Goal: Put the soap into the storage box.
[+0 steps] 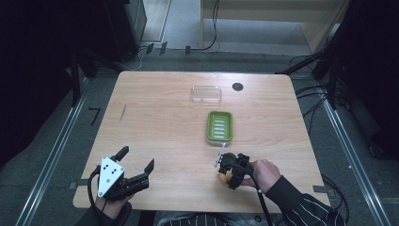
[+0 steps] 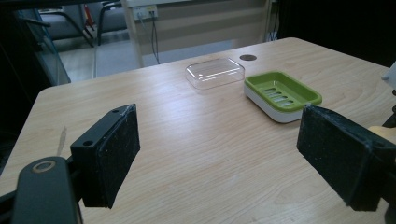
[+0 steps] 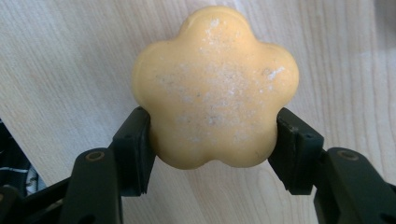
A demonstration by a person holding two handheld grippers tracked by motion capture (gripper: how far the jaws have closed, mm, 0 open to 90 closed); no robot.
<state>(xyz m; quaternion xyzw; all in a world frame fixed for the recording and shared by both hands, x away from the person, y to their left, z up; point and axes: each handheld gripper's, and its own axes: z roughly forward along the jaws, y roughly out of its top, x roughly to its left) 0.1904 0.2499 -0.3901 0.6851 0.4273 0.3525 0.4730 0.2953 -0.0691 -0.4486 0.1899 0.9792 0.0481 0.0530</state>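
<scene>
table: light wood, w/ everything we need on it; we sit at the near edge.
green dish: slotted soap dish, centre-right of table, empty. Long axis runs away from us, near-to-far. In left gripper view it's at, ahead and to the right of those jaws.
clear lid: transparent cover, lying flat just beyond the dish and slightly left, apart from it. Also at.
right gripper: near the front edge, right of centre, directly on the near side of the dish's short end. Clamped on the soap; both pads press its flanks in right gripper view.
left gripper: front-left corner, well apart from dish and soap. Jaws spread wide, nothing between them. Idle, we judge.
soap: yellow-orange flower-shaped bar, dusty white flecks on top. Held low over the table near the front edge, or resting on it; we can't tell which. Peeks out under the gripper at.
key relation: dish lies straight ahead of the right gripper, away from us, near but not touching. Right hand is by far the nearer one.
next move, our guess: carry soap fwd and lower it into the dish, keeping it level so it seats within the rim.
risk: bar is rounded, grip sits on the lobes, so may slip if tilted.
</scene>
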